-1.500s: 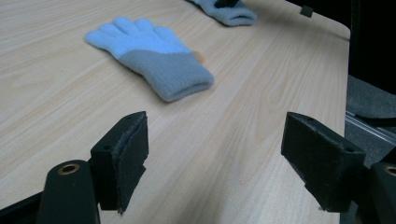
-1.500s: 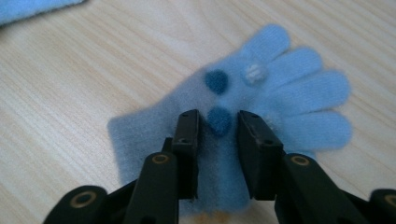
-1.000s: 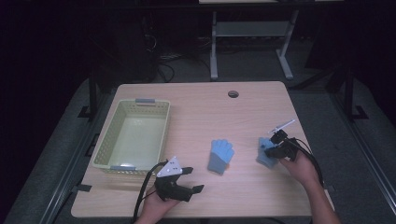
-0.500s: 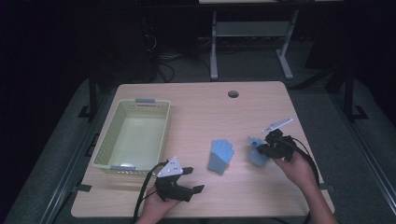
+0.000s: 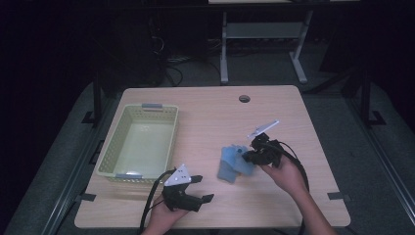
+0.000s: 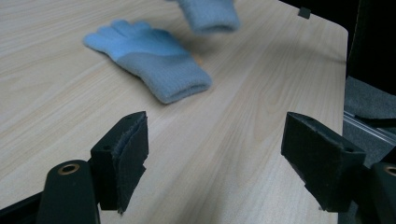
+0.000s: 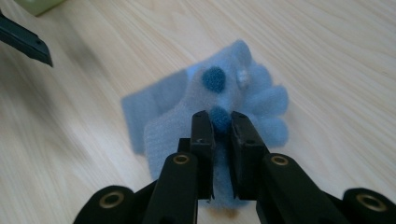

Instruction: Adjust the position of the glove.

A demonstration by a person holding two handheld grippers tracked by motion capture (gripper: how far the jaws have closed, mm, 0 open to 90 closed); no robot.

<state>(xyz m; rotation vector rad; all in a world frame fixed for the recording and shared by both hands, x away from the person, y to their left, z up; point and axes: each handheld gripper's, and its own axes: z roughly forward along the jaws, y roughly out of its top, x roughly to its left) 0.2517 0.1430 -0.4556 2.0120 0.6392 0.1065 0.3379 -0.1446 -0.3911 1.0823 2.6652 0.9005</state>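
Observation:
Two light blue knit gloves are near the table's middle. One glove (image 5: 226,169) (image 6: 149,60) lies flat on the wood. The second glove (image 5: 243,160) (image 6: 208,14) (image 7: 177,135) hangs partly over the first, pinched in my right gripper (image 5: 248,156) (image 7: 223,122), whose jaws are shut on the fabric. Under it, in the right gripper view, the lying glove's fingers (image 7: 271,105) spread to the right. My left gripper (image 5: 204,188) (image 6: 219,140) rests near the table's front edge, open and holding nothing, its jaws pointing at the lying glove.
A pale green plastic basket (image 5: 106,156) stands at the table's left side with nothing visible inside. A cable hole (image 5: 244,98) sits near the far edge. Bare wood lies right of the gloves and along the back.
My right gripper has carried its glove leftward from the table's right side until it hangs over the lying glove. The left gripper has stayed where it was.

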